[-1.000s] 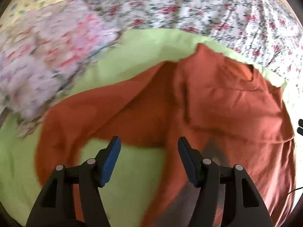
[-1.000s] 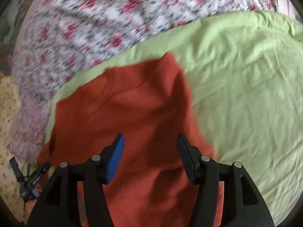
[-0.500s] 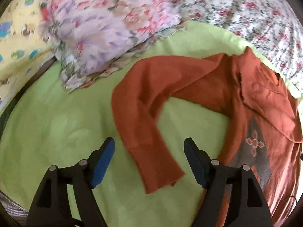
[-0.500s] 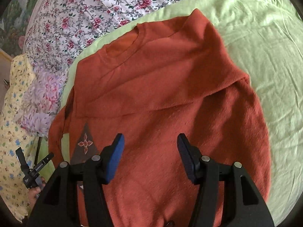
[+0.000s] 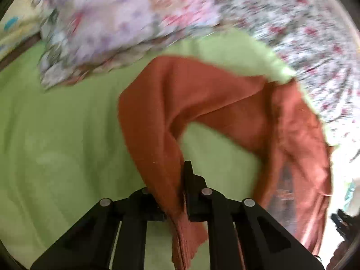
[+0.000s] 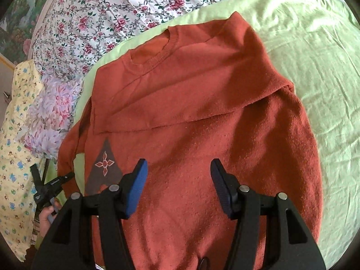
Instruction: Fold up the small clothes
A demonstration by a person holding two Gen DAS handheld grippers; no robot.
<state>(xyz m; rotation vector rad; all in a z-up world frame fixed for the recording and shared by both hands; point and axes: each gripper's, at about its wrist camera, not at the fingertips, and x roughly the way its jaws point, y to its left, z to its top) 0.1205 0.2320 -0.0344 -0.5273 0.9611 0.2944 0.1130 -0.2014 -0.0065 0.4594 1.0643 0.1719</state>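
A rust-orange sweater [image 6: 202, 117] lies face up on a green sheet [image 6: 315, 56], its right sleeve folded across the chest. A dark triangle motif [image 6: 104, 166] shows on its front. My right gripper [image 6: 178, 184] is open and empty, hovering over the sweater's lower body. My left gripper [image 5: 180, 193] is shut on the cuff end of the left sleeve [image 5: 155, 121], which rises off the sheet toward it. The sweater body [image 5: 299, 148] lies to the right in the blurred left wrist view. The left gripper also shows in the right wrist view [image 6: 48, 185].
A lilac floral pillow [image 5: 117, 18] lies beyond the sleeve, and also shows in the right wrist view [image 6: 49, 114]. A rose-print bedspread [image 6: 117, 9] covers the far side. A yellow printed pillow [image 6: 15, 157] lies at the left.
My left gripper has closed on the sleeve's cuff end and lifted it; it was open above the flat sleeve before. The right gripper has stayed open over the sweater.
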